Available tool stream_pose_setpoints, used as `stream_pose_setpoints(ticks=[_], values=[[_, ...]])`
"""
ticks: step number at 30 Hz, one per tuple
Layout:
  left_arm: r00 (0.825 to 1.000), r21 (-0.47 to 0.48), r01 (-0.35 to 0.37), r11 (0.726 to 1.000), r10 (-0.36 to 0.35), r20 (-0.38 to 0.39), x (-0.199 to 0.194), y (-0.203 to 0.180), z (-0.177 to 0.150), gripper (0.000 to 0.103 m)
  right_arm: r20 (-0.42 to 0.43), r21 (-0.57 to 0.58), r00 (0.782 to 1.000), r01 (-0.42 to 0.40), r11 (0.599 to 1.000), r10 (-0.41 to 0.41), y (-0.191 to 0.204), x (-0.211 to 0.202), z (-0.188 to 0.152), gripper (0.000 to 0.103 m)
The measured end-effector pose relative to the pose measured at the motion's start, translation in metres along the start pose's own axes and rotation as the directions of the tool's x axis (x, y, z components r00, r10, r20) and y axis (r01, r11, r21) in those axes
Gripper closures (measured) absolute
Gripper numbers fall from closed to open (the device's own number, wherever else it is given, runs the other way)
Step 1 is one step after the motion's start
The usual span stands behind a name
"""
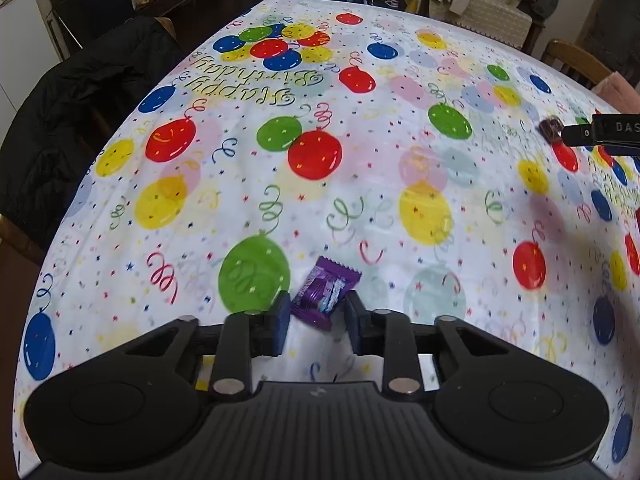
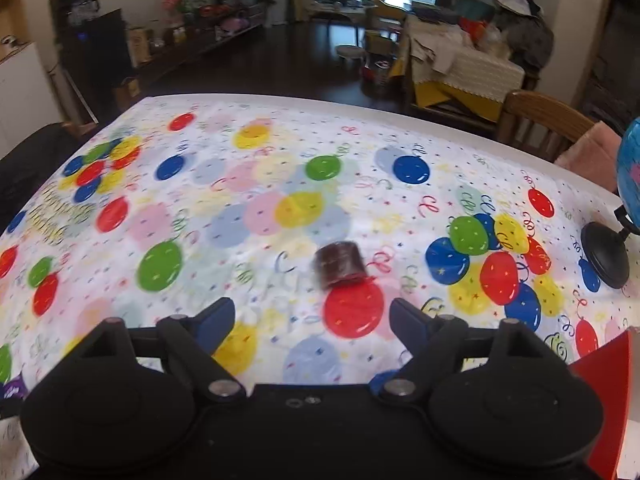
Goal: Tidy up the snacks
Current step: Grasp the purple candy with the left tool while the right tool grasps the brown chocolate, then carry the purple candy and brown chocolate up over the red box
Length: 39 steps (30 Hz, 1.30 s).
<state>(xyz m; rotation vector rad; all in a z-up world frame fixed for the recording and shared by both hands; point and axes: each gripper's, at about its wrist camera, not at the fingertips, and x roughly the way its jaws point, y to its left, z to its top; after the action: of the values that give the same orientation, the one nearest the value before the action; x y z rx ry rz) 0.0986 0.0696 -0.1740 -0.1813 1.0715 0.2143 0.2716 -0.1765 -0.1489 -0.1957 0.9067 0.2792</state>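
Two tools: left tool [image 1: 318, 314] grips a purple candy [image 1: 325, 295]; right tool [image 2: 312, 320] gapes near a dark sweet [image 2: 340, 266].

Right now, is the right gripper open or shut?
Open: the right gripper has its jaws spread wide, nothing between them; the dark wrapped candy lies ahead on the tablecloth.
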Motion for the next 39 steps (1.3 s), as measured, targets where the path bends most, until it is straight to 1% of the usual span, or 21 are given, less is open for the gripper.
stream_pose_setpoints(ticks=[2,5,9,12,15,17,22,24,25,26,28,31,39], values=[[1.0,-0.008,-0.001,1.0,0.001,0.003,0.002,-0.001,0.005,0.082,-0.001,0.014,1.0,0.019,1.0,-0.019,-0.002,0.005,0.006,0.022],[1.0,-0.002,0.0,1.0,0.0,0.016,0.004,-0.004,0.01,0.083,0.013,0.033,1.0,0.016,0.999,-0.016,0.0,0.008,0.014,0.024],[1.0,-0.012,0.01,1.0,-0.009,0.017,0.006,-0.003,0.018,0.083,0.005,0.046,0.999,0.038,0.998,-0.038,0.004,0.022,0.022,0.027],[1.0,-0.019,0.013,1.0,-0.012,0.026,0.007,-0.002,0.027,0.083,-0.022,0.013,0.997,0.074,0.997,-0.074,0.003,0.036,0.027,0.028],[0.999,-0.021,0.02,1.0,-0.019,0.045,0.008,-0.002,0.038,0.083,-0.04,0.012,0.997,0.068,0.998,-0.068,-0.003,0.046,0.031,0.036],[0.999,-0.026,0.023,0.999,-0.022,0.049,0.01,-0.004,0.045,0.083,-0.053,0.011,0.996,0.066,0.998,-0.065,-0.005,0.051,0.033,0.047],[0.998,-0.03,0.036,0.999,-0.034,0.052,0.015,-0.008,0.053,0.083,-0.096,0.036,0.994,0.06,0.998,-0.056,-0.011,0.063,0.033,0.052],[0.998,-0.028,0.037,0.999,-0.035,0.05,0.015,-0.009,0.053,0.083,-0.112,0.037,0.993,0.052,0.998,-0.048,-0.011,0.066,0.03,0.058],[0.998,-0.028,0.037,0.999,-0.036,0.049,0.016,-0.009,0.054,0.083,-0.118,0.033,0.992,0.051,0.998,-0.046,-0.01,0.067,0.029,0.064],[0.998,-0.027,0.036,0.999,-0.034,0.049,0.015,-0.009,0.054,0.083,-0.12,0.032,0.992,0.053,0.998,-0.049,-0.009,0.066,0.028,0.068],[0.998,-0.028,0.034,0.999,-0.032,0.046,0.015,-0.008,0.054,0.083,-0.122,0.045,0.992,0.037,0.998,-0.032,-0.01,0.065,0.027,0.069],[0.998,-0.026,0.031,0.999,-0.029,0.046,0.011,-0.008,0.053,0.083,-0.12,0.05,0.992,0.036,0.998,-0.03,-0.008,0.057,0.027,0.069],[0.996,0.002,0.05,0.999,-0.05,0.074,-0.014,-0.013,0.05,0.083,-0.08,0.089,0.997,-0.004,0.996,0.011,-0.01,0.004,0.024,0.069]])
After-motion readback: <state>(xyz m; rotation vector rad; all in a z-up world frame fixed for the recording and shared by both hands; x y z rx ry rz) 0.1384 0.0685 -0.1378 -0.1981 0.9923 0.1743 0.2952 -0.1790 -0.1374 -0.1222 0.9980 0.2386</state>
